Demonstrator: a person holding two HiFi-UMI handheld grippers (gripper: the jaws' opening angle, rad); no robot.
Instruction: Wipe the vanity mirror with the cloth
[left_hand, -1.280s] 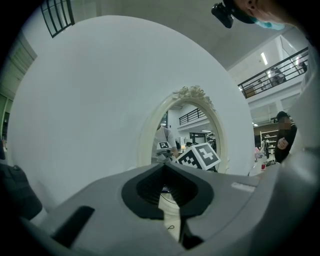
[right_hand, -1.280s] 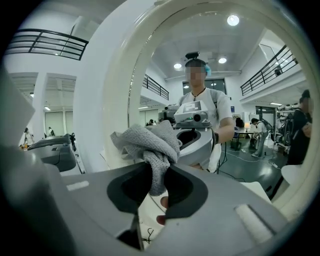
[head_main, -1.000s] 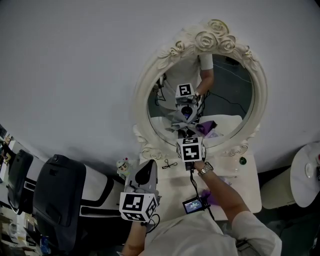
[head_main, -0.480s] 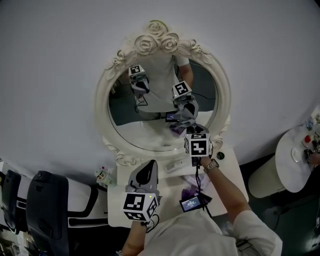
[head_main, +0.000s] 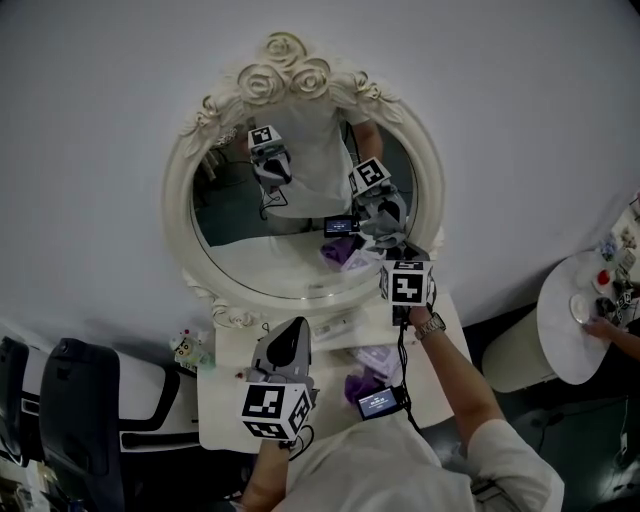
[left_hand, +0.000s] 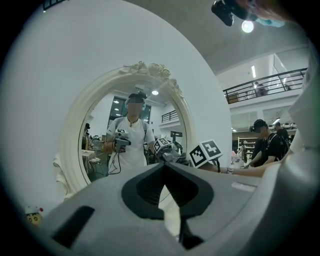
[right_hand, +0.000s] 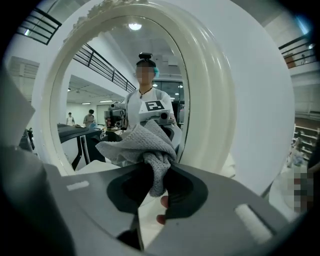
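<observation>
Shifted since a moment ago, our right tool (right_hand: 152, 182) now sits further toward the lower right of the vanity mirror (head_main: 270, 255), close to the inner edge of its pale, rose-topped oval frame, where before it worked nearer the bottom middle of the glass. Its jaws are pinched on a grey knitted cloth (right_hand: 142, 142), which bunches out in front of them and is held up to the glass just beside the frame's right-hand curve. We cannot tell for certain whether the cloth is pressed against the glass. Our left tool (left_hand: 164, 170) hangs low over the white surface (head_main: 225, 395), well short of the mirror and pointed toward it, with its jaws pressed together and nothing between them. We see both tools reflected in the glass, along with the person in a white shirt who holds them. On the surface below the right arm lie a small lit screen (head_main: 382, 402) on a cable and, just beside it, a purple bundle (head_main: 357, 385). A watch (head_main: 430, 325) shows on the right wrist. A dark chair (head_main: 80, 420) stands to the left of the surface, and a round white side table (head_main: 565, 335) stands well apart to the right.
</observation>
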